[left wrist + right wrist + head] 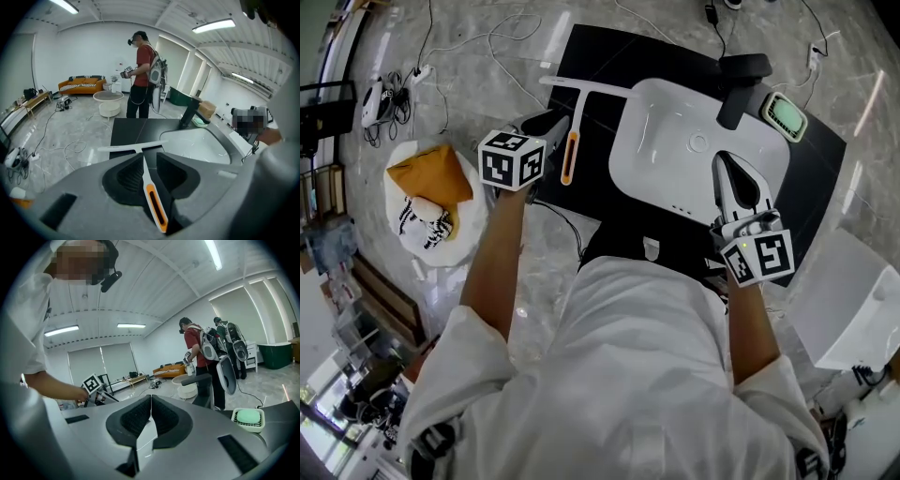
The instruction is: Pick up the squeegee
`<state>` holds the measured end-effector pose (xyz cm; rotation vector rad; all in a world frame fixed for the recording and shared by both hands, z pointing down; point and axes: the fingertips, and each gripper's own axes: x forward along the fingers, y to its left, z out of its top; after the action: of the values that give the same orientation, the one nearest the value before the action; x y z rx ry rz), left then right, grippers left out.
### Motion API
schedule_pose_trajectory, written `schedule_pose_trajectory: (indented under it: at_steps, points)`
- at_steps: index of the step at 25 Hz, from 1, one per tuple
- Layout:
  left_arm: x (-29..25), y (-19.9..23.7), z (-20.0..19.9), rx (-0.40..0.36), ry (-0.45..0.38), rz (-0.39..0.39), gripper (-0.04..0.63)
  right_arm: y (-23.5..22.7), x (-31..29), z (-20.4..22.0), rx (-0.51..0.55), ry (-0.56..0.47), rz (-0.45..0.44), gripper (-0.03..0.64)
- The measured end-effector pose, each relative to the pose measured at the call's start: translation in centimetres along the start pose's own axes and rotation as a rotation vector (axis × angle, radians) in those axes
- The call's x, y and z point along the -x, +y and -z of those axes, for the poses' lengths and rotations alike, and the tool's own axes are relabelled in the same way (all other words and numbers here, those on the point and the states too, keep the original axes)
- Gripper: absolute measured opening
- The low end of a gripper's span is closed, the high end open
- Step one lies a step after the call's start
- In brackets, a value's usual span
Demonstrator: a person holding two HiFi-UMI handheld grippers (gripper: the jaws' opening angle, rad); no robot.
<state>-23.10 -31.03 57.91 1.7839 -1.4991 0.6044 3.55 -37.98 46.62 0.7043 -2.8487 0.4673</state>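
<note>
The squeegee (570, 155) lies on a black mat (600, 56) left of the sink. It has a white shaft, a white blade (581, 86) at the far end and an orange grip. My left gripper (548, 122) hangs over its handle. In the left gripper view the squeegee (151, 192) runs through the gap of my left gripper (149, 157); the jaws stand apart on either side and do not press on it. My right gripper (724, 161) is over the sink's near right side, and in its own view the right gripper (151, 397) has its tips together, with nothing held.
A white sink basin (694, 131) with a black faucet (741, 84) sits on the mat. A green sponge in a dish (787, 114) is at its far right. A round white table with an orange cloth (431, 178) stands to the left. Cables (450, 56) trail over the floor. A person (143, 70) stands beyond the mat.
</note>
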Motion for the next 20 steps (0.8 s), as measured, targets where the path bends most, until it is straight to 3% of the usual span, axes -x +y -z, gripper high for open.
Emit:
schedule_pose_trajectory:
  at_steps: [14,20]
  points:
    - [-5.9,1.7,2.5,0.031,0.229,0.048,0.147,-1.8,0.0,2.4,-0.044,0.040,0.017,0.015]
    - [-8.0,1.8,2.9,0.032,0.288,0.059,0.147,-2.7,0.2,2.6,-0.072,0.039,0.036,0.015]
